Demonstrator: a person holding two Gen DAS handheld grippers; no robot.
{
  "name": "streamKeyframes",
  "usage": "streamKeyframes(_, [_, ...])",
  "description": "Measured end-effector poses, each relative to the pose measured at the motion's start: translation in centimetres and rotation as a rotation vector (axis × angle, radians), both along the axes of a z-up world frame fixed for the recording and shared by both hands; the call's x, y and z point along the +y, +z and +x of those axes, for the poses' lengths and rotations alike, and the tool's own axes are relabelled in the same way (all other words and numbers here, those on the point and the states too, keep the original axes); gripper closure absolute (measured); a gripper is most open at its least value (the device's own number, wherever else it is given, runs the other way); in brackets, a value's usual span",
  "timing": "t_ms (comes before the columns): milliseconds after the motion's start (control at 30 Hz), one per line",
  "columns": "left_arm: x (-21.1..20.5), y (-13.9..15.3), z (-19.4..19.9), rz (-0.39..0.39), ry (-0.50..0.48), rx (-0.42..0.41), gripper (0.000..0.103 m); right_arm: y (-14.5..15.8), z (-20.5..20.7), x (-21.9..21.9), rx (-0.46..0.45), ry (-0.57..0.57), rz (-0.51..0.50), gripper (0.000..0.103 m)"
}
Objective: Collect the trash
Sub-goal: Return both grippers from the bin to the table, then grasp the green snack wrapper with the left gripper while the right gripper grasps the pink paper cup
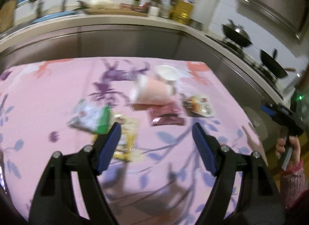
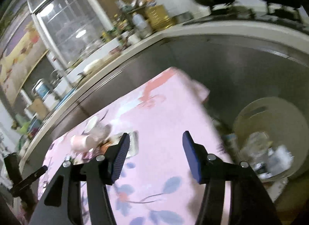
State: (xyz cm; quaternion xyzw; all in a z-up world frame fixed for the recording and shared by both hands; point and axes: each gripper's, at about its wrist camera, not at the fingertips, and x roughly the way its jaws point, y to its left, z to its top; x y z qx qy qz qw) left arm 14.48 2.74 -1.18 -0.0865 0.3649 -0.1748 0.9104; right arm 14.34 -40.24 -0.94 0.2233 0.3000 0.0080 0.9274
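- On the pink floral table point(image 1: 58, 97): scattered trash, all blurred.
- Left claw point(image 1: 156, 128): spread wide, nothing between the blue pads, hovering over the near half of the table.
- Just past its left finger point(image 1: 111, 140): a white-and-green packet point(image 1: 92, 118) and a yellow wrapper point(image 1: 125, 141), touching or overlapping.
- Farther back, mid-table: a pink cup point(image 1: 152, 91) lying on its side, a white cup point(image 1: 167, 73) behind it, touching or nearly so.
- Beside the pink cup, nearer the camera: a dark red wrapper point(image 1: 166, 116); to its right a clear wrapper point(image 1: 199, 105) with orange-brown print.
- At the right edge of the left view: a hand point(image 1: 287, 149) in a knit sleeve gripping the handle of the right tool, beyond the table's right edge.
- Right claw point(image 2: 155, 143): spread, empty, over the table's right part near its edge.
- Right of the table, lower down: a round pale bin point(image 2: 270, 112), with clear crumpled trash point(image 2: 268, 151) inside; contents too blurred to name.
- Seen from the right view: the pink cup and white cup at the claw's left, well apart from the bin.
- Behind the table: a steel-fronted kitchen counter point(image 1: 135, 20) crowded with bottles, and two woks point(image 1: 236, 33) on a stove to the right.
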Motion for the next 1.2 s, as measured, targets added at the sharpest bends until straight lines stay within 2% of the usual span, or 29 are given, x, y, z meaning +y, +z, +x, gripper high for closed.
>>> streamKeyframes(267, [7.1, -1.1, -0.3, -0.024, 0.128, 0.007, 0.03, -1.4, 3.4, 7.3, 0.065, 0.155, 0.052, 0.048])
streamKeyframes(433, [9.7, -3.1, 0.5, -0.063, 0.152, 0.049, 0.03, -1.4, 5.6, 12.3, 0.075, 0.251, 0.03, 0.048])
streamKeyframes(567, [10.5, -4.4, 1.9, -0.084, 0.144, 0.072, 0.03, -1.7, 7.7, 16.2, 0.096, 0.317, 0.019, 0.048])
streamKeyframes(700, [11.5, -5.8, 4.8, -0.148, 0.13, 0.117, 0.03, -2.1, 10.1, 19.0, 0.108, 0.343, 0.01, 0.048])
streamKeyframes(833, [11.6, -6.7, 8.0, -0.236, 0.083, 0.152, 0.03, -2.7, 12.9, 19.6, 0.13, 0.336, 0.091, 0.048])
streamKeyframes(1000, [10.9, -8.1, 10.5, -0.251, 0.047, 0.175, 0.031, -3.3, 16.1, 19.7, 0.167, 0.315, 0.174, 0.048])
streamKeyframes(1067, [10.5, -8.4, 10.6, -0.248, 0.031, 0.174, 0.045, -3.4, 16.9, 20.1, 0.177, 0.319, 0.183, 0.048])
streamKeyframes(1133, [10.0, -8.9, 10.6, -0.231, 0.017, 0.181, 0.073, -3.4, 17.3, 20.7, 0.184, 0.322, 0.165, 0.048])
streamKeyframes(1200, [9.7, -9.4, 10.5, -0.233, 0.003, 0.193, 0.09, -3.2, 17.7, 21.9, 0.19, 0.313, 0.13, 0.047])
